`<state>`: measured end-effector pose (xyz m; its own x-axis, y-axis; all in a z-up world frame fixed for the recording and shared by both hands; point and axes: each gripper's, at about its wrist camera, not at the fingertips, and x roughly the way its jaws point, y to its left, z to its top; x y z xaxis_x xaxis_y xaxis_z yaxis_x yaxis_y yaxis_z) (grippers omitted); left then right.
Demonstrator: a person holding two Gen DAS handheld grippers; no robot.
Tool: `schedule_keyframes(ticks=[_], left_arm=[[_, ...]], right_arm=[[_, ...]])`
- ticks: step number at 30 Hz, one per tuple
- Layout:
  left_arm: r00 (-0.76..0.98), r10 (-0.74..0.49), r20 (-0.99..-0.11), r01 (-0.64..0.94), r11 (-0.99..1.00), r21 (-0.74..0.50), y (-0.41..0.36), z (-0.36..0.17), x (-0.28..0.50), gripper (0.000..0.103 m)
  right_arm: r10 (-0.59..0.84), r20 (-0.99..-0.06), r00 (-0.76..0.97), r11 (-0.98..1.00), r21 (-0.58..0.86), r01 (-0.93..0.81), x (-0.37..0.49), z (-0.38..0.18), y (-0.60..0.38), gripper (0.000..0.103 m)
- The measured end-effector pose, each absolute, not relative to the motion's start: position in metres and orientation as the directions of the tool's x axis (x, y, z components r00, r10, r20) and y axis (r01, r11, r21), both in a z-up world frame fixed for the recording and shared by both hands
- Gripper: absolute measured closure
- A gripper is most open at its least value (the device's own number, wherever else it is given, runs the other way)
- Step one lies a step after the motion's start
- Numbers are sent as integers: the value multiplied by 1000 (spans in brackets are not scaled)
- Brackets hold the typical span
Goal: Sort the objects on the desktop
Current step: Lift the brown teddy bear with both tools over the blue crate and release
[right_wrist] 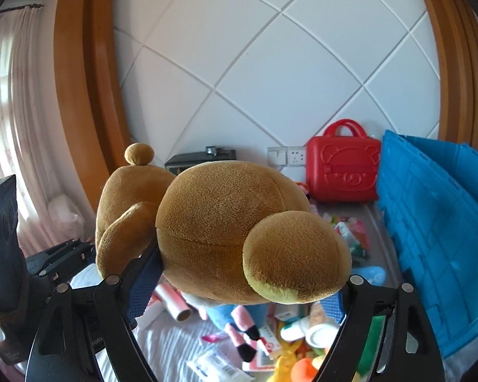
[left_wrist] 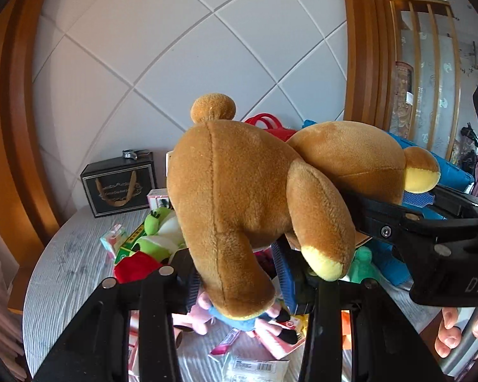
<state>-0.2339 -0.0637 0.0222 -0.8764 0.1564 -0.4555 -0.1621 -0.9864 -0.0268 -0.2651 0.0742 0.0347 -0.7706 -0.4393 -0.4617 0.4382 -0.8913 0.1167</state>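
A brown plush bear [left_wrist: 255, 175] with yellow paws hangs in the air above the cluttered table. My left gripper [left_wrist: 239, 283] is shut on the bear's lower body and leg. My right gripper [right_wrist: 239, 289] is shut on the bear's head [right_wrist: 232, 222], seen from behind. The right gripper's fingers [left_wrist: 398, 219] also show in the left wrist view, clamped on the bear near its ear. The left gripper's body [right_wrist: 57, 264] shows at the left of the right wrist view.
Below lie a green plush [left_wrist: 156, 232], a pink plush [right_wrist: 242, 331], packets and small boxes on a grey table [left_wrist: 63, 270]. A blue crate [right_wrist: 436, 229] stands at right, a red toy case [right_wrist: 341, 168] and a black box [left_wrist: 121, 187] by the wall.
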Motion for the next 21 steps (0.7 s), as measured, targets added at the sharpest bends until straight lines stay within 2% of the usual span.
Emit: schedule_keyframes(ticks=[7,12,18,21], left_arm=[[-892,214,-399,-232,-973,-3,31,47,-259,63],[-899,254,-358,-272,-962,2,127,72,-281,63],[-884,270,-382,-286,-958,-15,253,91,-301,63],[-863,275,-423,-291,-956,-29,308,94,-308,63]], right_arm=[[-389,-409,-826,-920,116,375,-278,58,164,18],[-360,-369,-857,-931,93,352,-293,82,254,18],[-320,-356,-878,-946,70,317,-315,106,376,17],[-302,-358,-883,-952,70,297,-321,109,433,17]])
